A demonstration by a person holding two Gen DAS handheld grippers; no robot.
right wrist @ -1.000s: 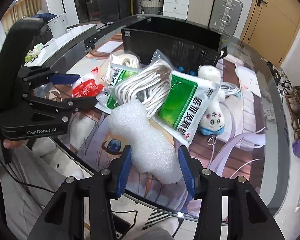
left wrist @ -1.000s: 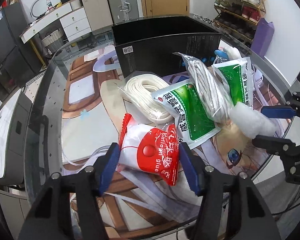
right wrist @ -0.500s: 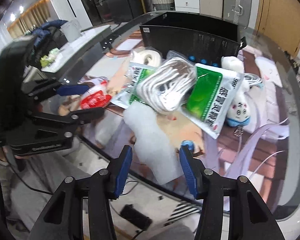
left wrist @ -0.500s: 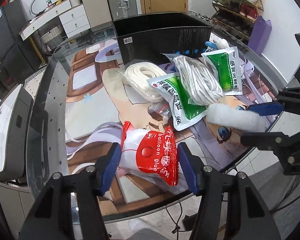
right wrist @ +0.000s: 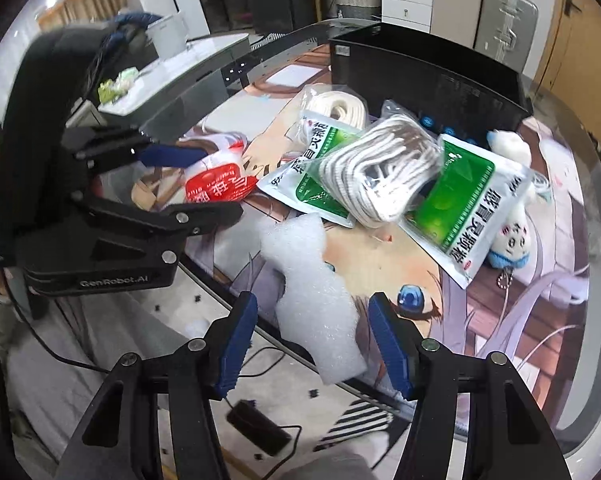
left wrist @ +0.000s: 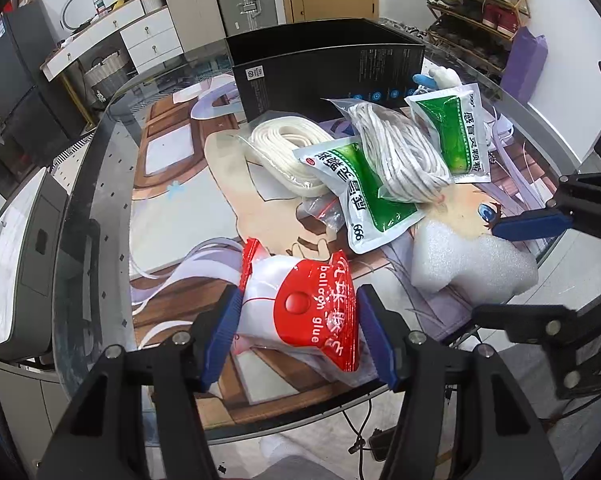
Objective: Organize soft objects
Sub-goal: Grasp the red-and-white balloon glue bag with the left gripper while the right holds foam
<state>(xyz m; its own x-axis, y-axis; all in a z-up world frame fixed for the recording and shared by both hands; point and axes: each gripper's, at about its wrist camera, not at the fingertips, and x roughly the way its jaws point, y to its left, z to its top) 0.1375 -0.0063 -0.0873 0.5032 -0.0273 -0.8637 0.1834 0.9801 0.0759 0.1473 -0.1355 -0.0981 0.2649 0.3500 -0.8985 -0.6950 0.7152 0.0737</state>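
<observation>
Both grippers have drawn back toward the near edge of the counter [left wrist: 100,184], dragging their loads clear of the pile over the last second. Now the left gripper [left wrist: 298,330] has its jaws closed on the red-and-white balloon glue packet [left wrist: 300,312], which sits at the near edge. The right gripper [right wrist: 312,338] straddles the white foam piece [right wrist: 314,288], whose lower end overhangs the near edge; its jaws look close to the foam's sides, but I cannot tell whether they are pressing it.

Further in, mid-counter, lie two green sachets [right wrist: 466,204], a bagged bundle of white cord [right wrist: 376,168] lying over both sachets, and a coil of white rope [left wrist: 288,152]. A black box [left wrist: 328,68] stands open toward the far edge, with a small plush toy [right wrist: 508,240] near its right end.

The box is probably where these go. To do this well, squeeze the foam firmly, since it will compress and slip, and lift both loads high enough to pass over the pile and the box wall before releasing.
</observation>
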